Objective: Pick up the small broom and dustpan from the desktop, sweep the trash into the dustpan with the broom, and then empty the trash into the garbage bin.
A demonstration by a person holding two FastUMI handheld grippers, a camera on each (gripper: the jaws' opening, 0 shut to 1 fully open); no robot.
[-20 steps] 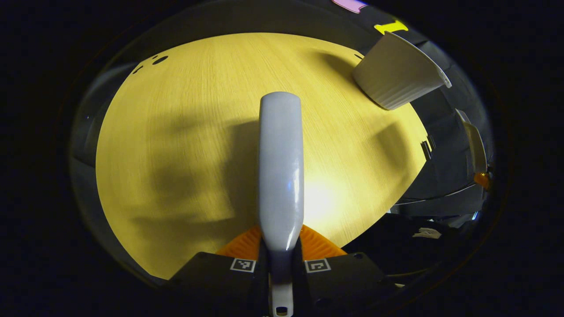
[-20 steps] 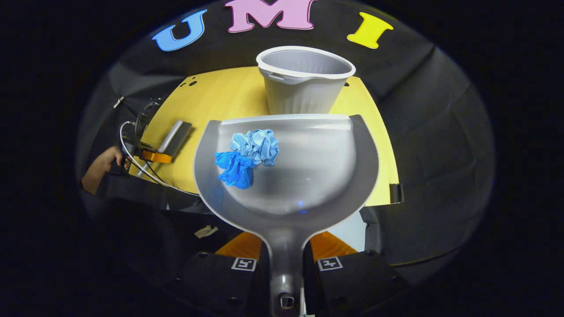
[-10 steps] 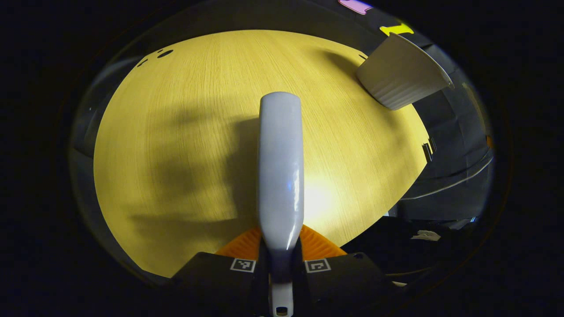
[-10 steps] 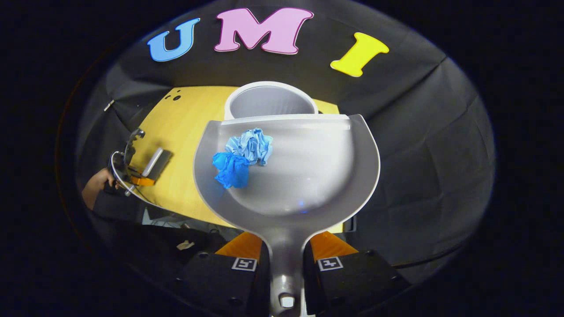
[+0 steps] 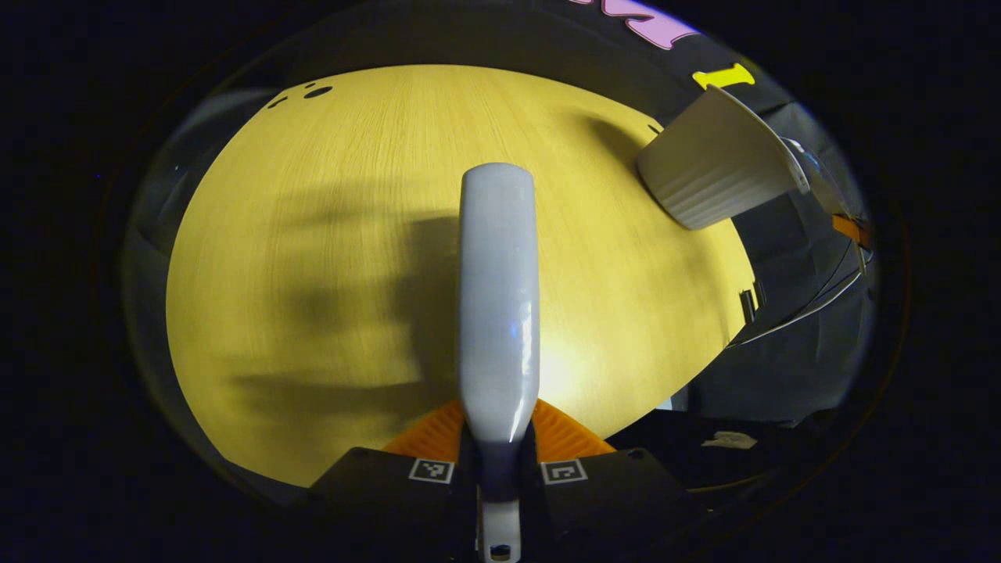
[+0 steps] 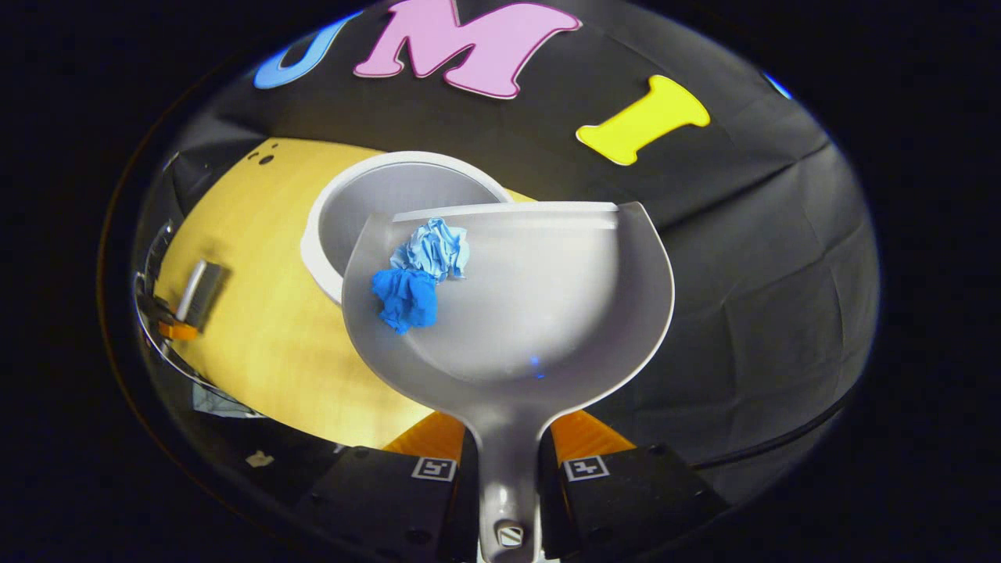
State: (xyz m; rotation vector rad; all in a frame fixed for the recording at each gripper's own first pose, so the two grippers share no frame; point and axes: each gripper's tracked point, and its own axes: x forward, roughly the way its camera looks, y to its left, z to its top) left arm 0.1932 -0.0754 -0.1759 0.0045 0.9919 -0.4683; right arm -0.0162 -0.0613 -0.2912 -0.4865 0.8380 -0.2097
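Note:
In the right gripper view my right gripper (image 6: 508,457) is shut on the handle of the grey dustpan (image 6: 547,313). Two crumpled paper balls, one dark blue (image 6: 404,298) and one light blue (image 6: 432,249), lie at the pan's left front. The pan's front lip hangs over the open mouth of the white garbage bin (image 6: 375,195). In the left gripper view my left gripper (image 5: 498,461) is shut on the small broom (image 5: 498,297), seen along its pale grey back above the wooden desktop (image 5: 328,234). The bin (image 5: 715,172) stands at the upper right there.
The other gripper with the broom (image 6: 191,297) shows small at the left over the desktop (image 6: 258,313) in the right gripper view. Cables (image 5: 805,301) hang past the desk's right edge in the left gripper view. Black cloth surrounds the desk.
The right gripper has risen and moved forward, bringing the dustpan from in front of the bin to above its mouth. The left gripper with the broom has barely shifted.

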